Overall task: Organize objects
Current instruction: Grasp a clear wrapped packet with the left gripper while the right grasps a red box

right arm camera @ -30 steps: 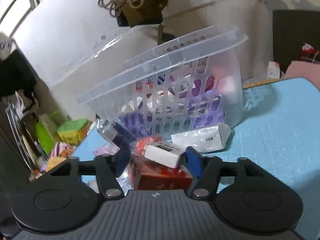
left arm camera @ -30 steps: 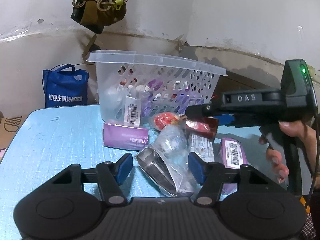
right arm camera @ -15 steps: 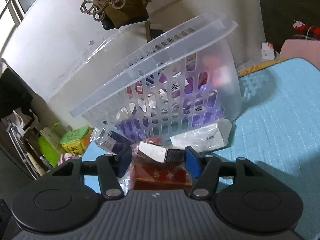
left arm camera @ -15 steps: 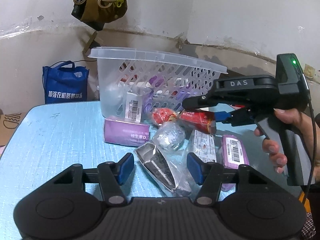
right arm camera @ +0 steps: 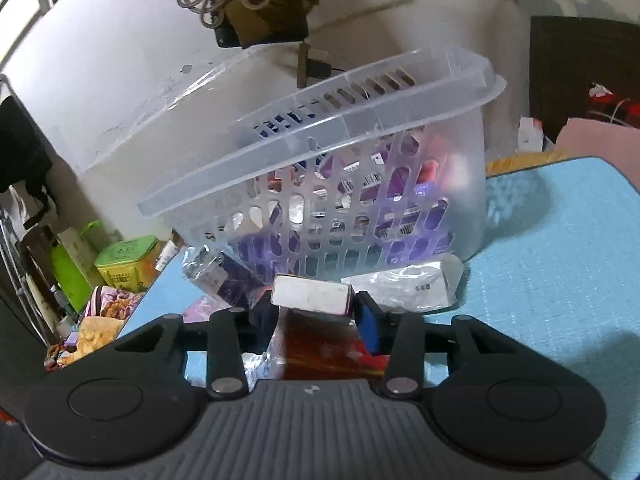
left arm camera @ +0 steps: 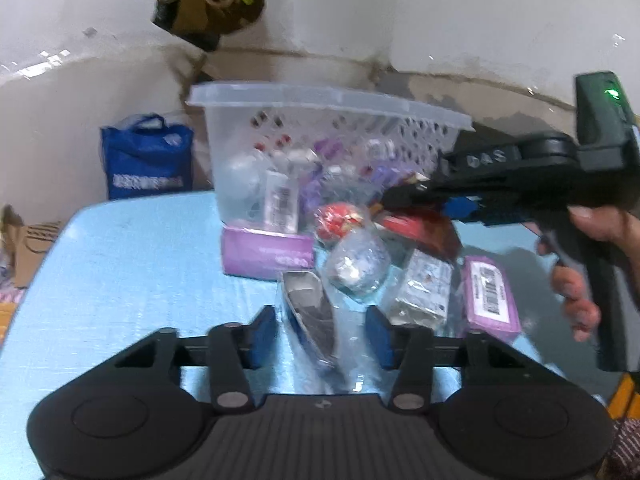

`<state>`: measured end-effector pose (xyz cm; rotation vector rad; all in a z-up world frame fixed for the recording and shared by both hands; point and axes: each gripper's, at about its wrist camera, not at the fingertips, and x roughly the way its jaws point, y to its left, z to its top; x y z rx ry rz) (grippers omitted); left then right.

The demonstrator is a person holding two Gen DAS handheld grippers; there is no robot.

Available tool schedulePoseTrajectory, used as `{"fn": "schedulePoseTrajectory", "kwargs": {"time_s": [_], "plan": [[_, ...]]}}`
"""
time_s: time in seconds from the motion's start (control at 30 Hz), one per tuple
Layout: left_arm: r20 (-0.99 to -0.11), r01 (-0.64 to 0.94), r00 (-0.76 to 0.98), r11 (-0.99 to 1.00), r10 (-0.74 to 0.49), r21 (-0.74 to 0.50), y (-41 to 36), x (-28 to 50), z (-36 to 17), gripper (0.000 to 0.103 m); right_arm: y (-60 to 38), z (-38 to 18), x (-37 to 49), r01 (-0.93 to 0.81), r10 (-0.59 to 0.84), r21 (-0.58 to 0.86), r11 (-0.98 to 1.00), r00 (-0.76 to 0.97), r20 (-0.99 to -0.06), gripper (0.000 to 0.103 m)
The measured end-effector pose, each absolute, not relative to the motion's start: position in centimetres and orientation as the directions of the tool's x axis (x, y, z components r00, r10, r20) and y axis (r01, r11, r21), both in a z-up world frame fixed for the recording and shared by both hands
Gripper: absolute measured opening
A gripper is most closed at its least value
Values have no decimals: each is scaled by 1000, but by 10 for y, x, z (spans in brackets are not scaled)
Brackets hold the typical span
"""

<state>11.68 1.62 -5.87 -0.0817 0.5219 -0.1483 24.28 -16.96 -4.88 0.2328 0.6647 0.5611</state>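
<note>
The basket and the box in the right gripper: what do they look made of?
Basket: likely moulded plastic, translucent and frosted; contents show through its slotted wall. Box between the right gripper's closing pads: probably printed cardboard, matte white end, sharp folded edges.

Clear perforated plastic basket (left arm camera: 320, 128), upright at centre frame on the blue table; partly filled with purple, red and white packets seen through its wall.

Loose items in front of it, left wrist view:
- purple box (left arm camera: 267, 254), flat, against the basket base
- red round packet (left arm camera: 338, 220), just right of it
- clear bag of silver pieces (left arm camera: 356, 266), below that
- blue-and-silver sachet in clear wrap (left arm camera: 310, 312), lower centre, lying lengthwise
- silver printed packet (left arm camera: 424, 288), right of centre
- purple barcoded box (left arm camera: 490, 300), far right
- dark red box (left arm camera: 420, 230), tilted; in the right wrist view a small white box (right arm camera: 312, 294) sits over it.
</note>
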Motion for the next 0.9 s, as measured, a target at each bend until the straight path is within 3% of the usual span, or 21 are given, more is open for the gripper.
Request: {"fn": "schedulePoseTrajectory", "kwargs": {"time_s": [0.17, 0.43, 0.9], "plan": [[-493, 100, 857, 986, -154, -134, 23, 114, -58, 40, -184, -41, 224, -457, 567, 337, 823, 679, -466, 42], [-503, 80, 854, 989, -134, -128, 21, 109, -64, 41, -192, -41, 190, -492, 525, 194, 849, 739, -421, 42], [-355, 57, 929, 989, -103, -136, 26, 82, -52, 38, -214, -39, 162, -474, 489, 129, 871, 810, -325, 41]]}}
